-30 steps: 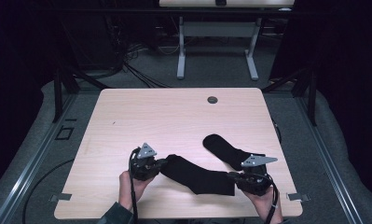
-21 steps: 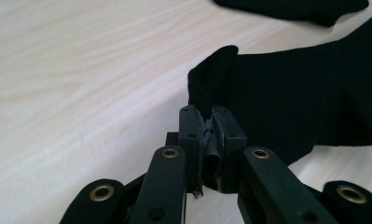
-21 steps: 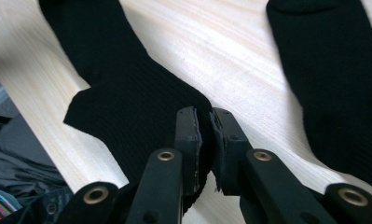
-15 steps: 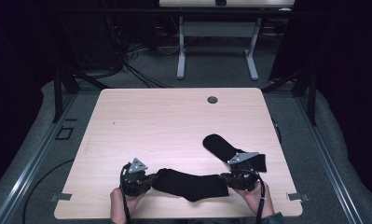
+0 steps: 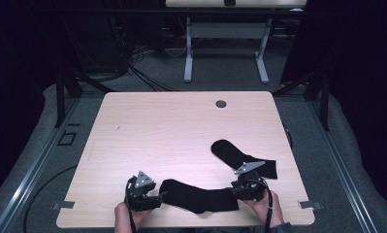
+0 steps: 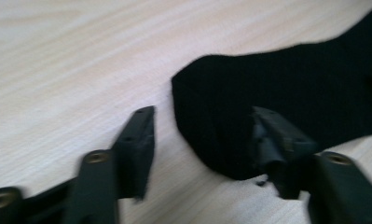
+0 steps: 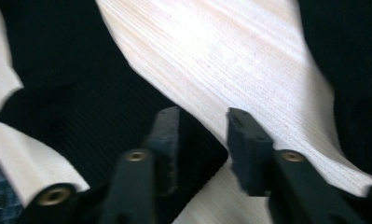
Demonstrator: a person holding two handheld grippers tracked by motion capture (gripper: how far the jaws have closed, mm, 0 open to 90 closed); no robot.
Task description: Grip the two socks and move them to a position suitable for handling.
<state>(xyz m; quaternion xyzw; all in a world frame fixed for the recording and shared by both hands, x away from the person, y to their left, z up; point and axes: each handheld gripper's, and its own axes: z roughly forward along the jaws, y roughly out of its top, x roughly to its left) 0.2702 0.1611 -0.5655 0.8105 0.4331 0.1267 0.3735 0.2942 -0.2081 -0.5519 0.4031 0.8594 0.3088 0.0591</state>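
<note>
1. Spreading wide apart, the jaws of the left gripper (image 6: 200, 140) sit low over the pale wood table (image 6: 58, 60); in the left gripper view the rounded end of a black sock (image 6: 277, 98) lies flat on the wood, one jaw over its edge and the other over bare wood beside it. Nothing is clamped.
2. In the right gripper view, the right gripper (image 7: 202, 140) has a narrower gap, still parted, with one jaw above the other end of the same near sock (image 7: 81, 93) and the other above bare wood. A second sock (image 7: 351, 70) darkens the far side of that view.
3. From the high view, the near sock (image 5: 201, 196) stretches along the table's near edge between the left gripper (image 5: 154, 198) and the right gripper (image 5: 237, 190), each held in a hand (image 5: 130, 216).
4. The second sock (image 5: 237, 155) lies just beyond the near sock's right end, angled away from it, partly behind the right gripper's grey plate.
5. A small round grommet (image 5: 221, 104) sits far beyond the near sock, by the table's far edge (image 5: 181, 94).
6. Around the table the room is dark: grey floor (image 5: 45, 141), cables, and the white legs of another desk (image 5: 188, 53) beyond.
7. The high view alone gives the whole layout; the gripper views alone give the jaw gaps.
</note>
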